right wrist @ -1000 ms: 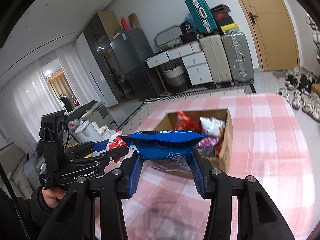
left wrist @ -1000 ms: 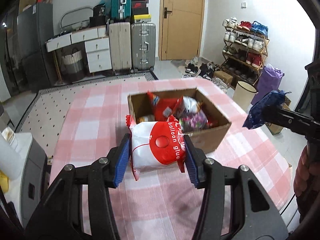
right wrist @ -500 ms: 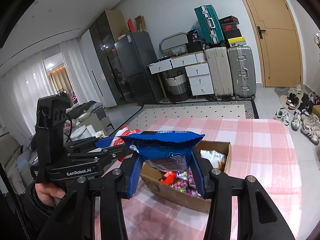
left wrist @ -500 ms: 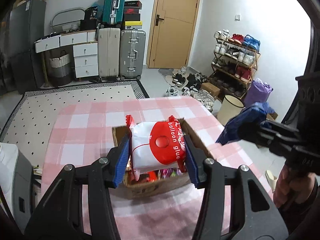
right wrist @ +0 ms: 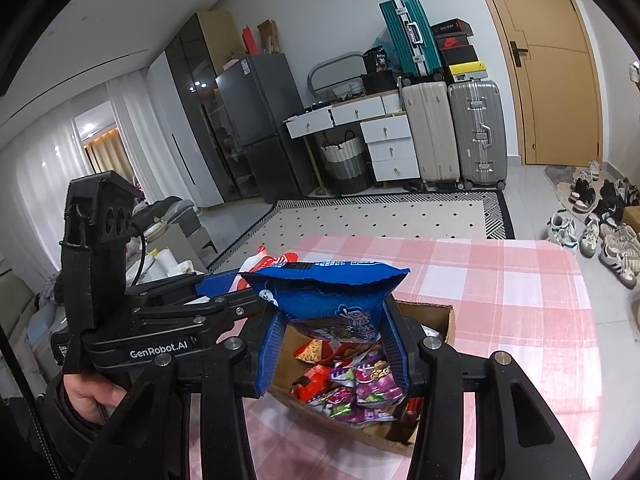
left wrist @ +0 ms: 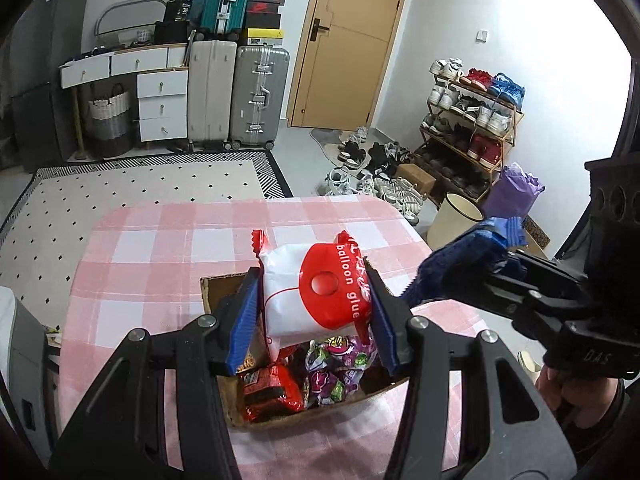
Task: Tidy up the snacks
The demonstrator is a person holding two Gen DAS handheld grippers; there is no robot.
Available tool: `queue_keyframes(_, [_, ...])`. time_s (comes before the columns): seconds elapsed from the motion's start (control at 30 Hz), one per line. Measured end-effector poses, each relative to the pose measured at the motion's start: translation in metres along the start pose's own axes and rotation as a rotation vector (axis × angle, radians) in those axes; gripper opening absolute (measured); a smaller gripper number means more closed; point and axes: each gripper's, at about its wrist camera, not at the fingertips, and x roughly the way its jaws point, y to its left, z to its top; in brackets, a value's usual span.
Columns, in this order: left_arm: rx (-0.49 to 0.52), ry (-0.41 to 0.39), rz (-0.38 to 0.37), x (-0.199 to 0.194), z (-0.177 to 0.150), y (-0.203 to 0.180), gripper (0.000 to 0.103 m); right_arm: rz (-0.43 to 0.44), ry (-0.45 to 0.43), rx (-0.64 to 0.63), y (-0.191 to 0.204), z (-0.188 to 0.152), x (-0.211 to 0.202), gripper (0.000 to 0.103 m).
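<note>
My left gripper (left wrist: 316, 312) is shut on a white and red snack bag (left wrist: 316, 292) marked "balloon glue" and holds it above the open cardboard box (left wrist: 280, 420). My right gripper (right wrist: 334, 344) is shut on a blue snack bag (right wrist: 332, 300) and holds it above the same box (right wrist: 444, 320). The box holds several red and purple snack packs (left wrist: 332, 376). In the left wrist view the right gripper and its blue bag (left wrist: 460, 268) hang at the right. In the right wrist view the left gripper (right wrist: 224, 304) is at the left.
The box stands on a table with a pink checked cloth (left wrist: 160, 248). Beyond it are a patterned rug (left wrist: 140, 184), suitcases (left wrist: 258, 96), a white drawer unit (left wrist: 162, 104), a door (left wrist: 344, 48), a shoe rack (left wrist: 468, 120) and shoes on the floor.
Both grippers have moved forward and up over the box with their bags still held. The box now lies directly beneath the fingers in both views.
</note>
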Motion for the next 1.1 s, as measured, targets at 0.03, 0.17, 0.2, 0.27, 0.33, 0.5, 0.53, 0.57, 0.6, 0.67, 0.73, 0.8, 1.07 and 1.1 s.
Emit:
queue_keyframes(0.03, [0.001,0.004,0.000,0.005,0.003,0.001,0.048,0.001,0.006,0.004,-0.002,0.001,0.003,0.046])
queue_keyframes(0.17, [-0.017,0.034,-0.011,0.029,0.004,0.009,0.048,-0.005,0.034,0.018,-0.011,0.002,0.020,0.046])
queue_keyframes(0.2, [-0.021,0.040,-0.012,0.036,0.004,0.011,0.048,-0.009,0.046,0.021,-0.013,0.001,0.024,0.046])
queue_keyframes(0.27, [-0.027,0.051,-0.016,0.045,0.003,0.015,0.048,-0.012,0.059,0.028,-0.017,0.000,0.031,0.046])
queue_keyframes(0.33, [-0.030,0.061,-0.024,0.056,0.001,0.018,0.048,-0.015,0.072,0.036,-0.022,-0.001,0.038,0.046])
queue_keyframes(0.5, [-0.036,0.087,-0.017,0.079,-0.003,0.026,0.058,-0.020,0.086,0.049,-0.030,-0.002,0.052,0.058])
queue_keyframes(0.53, [-0.038,0.085,-0.015,0.081,-0.003,0.027,0.058,-0.022,0.094,0.053,-0.031,-0.002,0.055,0.067])
queue_keyframes(0.57, [-0.039,0.087,-0.011,0.083,-0.003,0.029,0.060,-0.024,0.092,0.055,-0.033,-0.003,0.055,0.072])
queue_keyframes(0.6, [-0.043,0.087,-0.004,0.084,-0.003,0.031,0.061,-0.022,0.087,0.055,-0.034,-0.003,0.055,0.072])
queue_keyframes(0.67, [-0.056,0.077,-0.013,0.082,-0.004,0.035,0.070,-0.026,0.076,0.056,-0.035,-0.003,0.053,0.073])
queue_keyframes(0.73, [-0.052,0.065,0.003,0.079,-0.004,0.035,0.072,-0.020,0.069,0.059,-0.035,-0.003,0.049,0.073])
queue_keyframes(0.8, [-0.053,0.054,0.002,0.075,-0.004,0.035,0.072,-0.025,0.062,0.060,-0.035,-0.003,0.046,0.073])
queue_keyframes(1.07, [-0.034,0.007,0.042,0.042,-0.012,0.025,0.080,-0.020,0.000,0.050,-0.022,-0.001,0.014,0.079])
queue_keyframes(1.1, [-0.036,0.000,0.044,0.033,-0.014,0.023,0.080,-0.021,-0.010,0.046,-0.020,-0.001,0.009,0.079])
